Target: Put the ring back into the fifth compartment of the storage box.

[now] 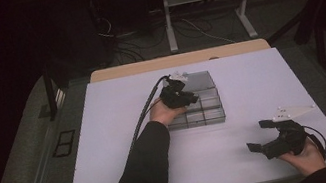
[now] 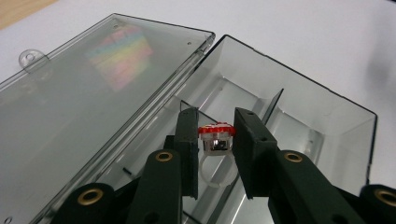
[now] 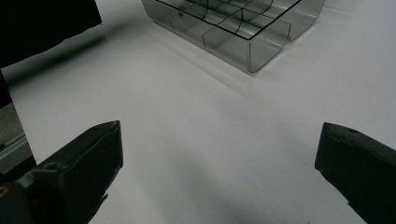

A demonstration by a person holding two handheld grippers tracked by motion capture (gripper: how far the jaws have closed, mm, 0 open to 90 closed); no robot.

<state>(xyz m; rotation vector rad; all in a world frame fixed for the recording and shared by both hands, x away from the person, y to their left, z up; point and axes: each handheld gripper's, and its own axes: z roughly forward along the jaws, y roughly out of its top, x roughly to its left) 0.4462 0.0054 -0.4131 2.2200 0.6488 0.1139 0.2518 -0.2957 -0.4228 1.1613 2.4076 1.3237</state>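
A person works at a white bench [image 1: 110, 146] with a hand-held tool in each hand, sorting a small trinket into a storage box. At the left, the left tool [image 2: 212, 135] is clamped on a small white plastic ring with a red and silver top [image 2: 215, 140], its two black pads pressing the ring's head from either side while the pale band hangs below, a hold that leaves the piece free to drop straight down once released. The ring hovers over one of the divided cells of the clear smoky-grey plastic compartment box [image 2: 327, 116], above the thin partition walls and not yet resting on the floor of any cell; which cell it is bound for is hard to tell. The box's hinged transparent lid [image 2: 93, 93] lies folded flat on the bench beside the tray, evidently laid back so the cells stay open from above. In the high view the left tool [image 1: 183, 95] sits over the box [image 1: 213, 113] near the bench's middle. At the right, well apart from the box, the right tool [image 1: 265, 138] rests low near the bench's front edge with its jaws spread wide and nothing between them, seemingly parked out of the way.
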